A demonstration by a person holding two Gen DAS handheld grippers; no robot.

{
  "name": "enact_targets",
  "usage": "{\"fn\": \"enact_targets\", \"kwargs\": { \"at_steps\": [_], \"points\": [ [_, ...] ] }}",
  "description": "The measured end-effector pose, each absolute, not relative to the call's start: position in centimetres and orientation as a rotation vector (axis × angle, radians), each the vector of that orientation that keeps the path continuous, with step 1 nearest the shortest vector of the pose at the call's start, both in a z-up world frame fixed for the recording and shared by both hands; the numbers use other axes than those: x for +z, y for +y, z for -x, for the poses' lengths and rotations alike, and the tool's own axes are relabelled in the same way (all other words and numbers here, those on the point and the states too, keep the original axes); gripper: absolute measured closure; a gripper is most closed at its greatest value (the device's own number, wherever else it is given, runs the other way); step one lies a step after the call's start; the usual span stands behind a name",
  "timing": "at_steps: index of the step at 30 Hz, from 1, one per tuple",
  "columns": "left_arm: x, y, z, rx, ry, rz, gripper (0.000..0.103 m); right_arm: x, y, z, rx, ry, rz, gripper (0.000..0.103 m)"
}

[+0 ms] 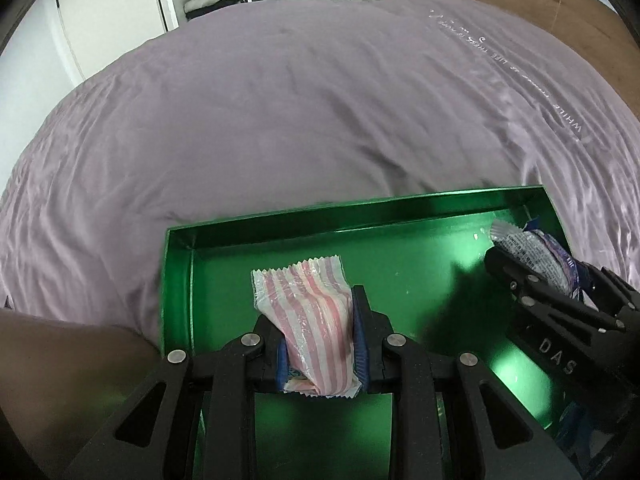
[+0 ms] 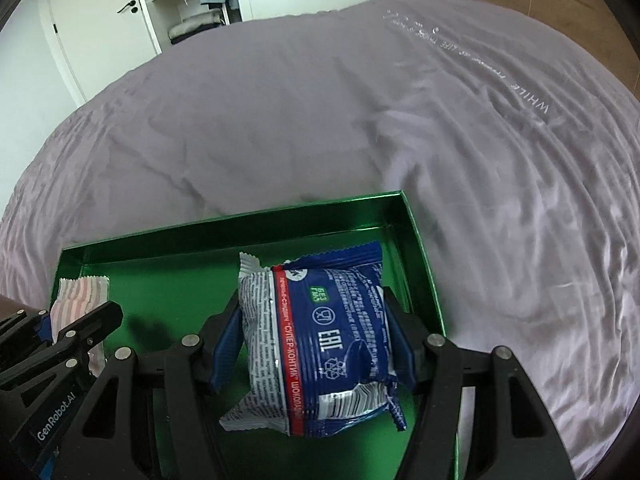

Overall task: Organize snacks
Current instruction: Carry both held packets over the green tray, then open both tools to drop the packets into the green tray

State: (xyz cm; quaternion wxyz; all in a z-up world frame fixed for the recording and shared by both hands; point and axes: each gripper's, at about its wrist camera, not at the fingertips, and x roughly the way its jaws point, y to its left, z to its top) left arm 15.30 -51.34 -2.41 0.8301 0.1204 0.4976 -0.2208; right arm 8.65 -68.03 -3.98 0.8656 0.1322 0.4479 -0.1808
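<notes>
Nearest to me, the left gripper (image 1: 320,344) was clamped tight on a pink-striped packet (image 1: 308,312), its blue pads (image 1: 360,336) pinching the wrapper's lower half so that the packet's long axis ran straight out ahead along the fingers, its crimped free end pointing toward the far wall of the green tray (image 1: 360,210). Beside it on the right, the right gripper (image 2: 316,344) stood with its jaws wide but filled: a blue-and-white packet (image 2: 320,340) sat between them, both pads against its sides, its long axis likewise running forward and away from the hand. Both packets hung over the tray's floor, the striped one toward the left end, the blue one toward the right end near the right wall; whether either touched the floor I could not tell. So the tray lay directly below and ahead of each gripper, each hand nearest its own end, and release looked like the move in hand. Beyond the tray stretched the rumpled lilac bedspread (image 1: 300,120), bare of further snacks as far as I could see.
</notes>
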Motion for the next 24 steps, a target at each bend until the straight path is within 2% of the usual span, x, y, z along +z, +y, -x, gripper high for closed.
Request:
{"fn": "enact_targets", "kwargs": {
  "at_steps": [10,24],
  "points": [
    [-3.8,-52.3,-16.9,-0.424,1.123,-0.237,0.08,-4.8,-68.5,-10.5,-0.385,0.97,-0.227,0.022],
    [-4.1,-52.7,-17.0,-0.41,1.115,-0.236,0.08,-4.9,-68.4,-10.6,-0.387,0.979,-0.198,0.019]
  ]
}}
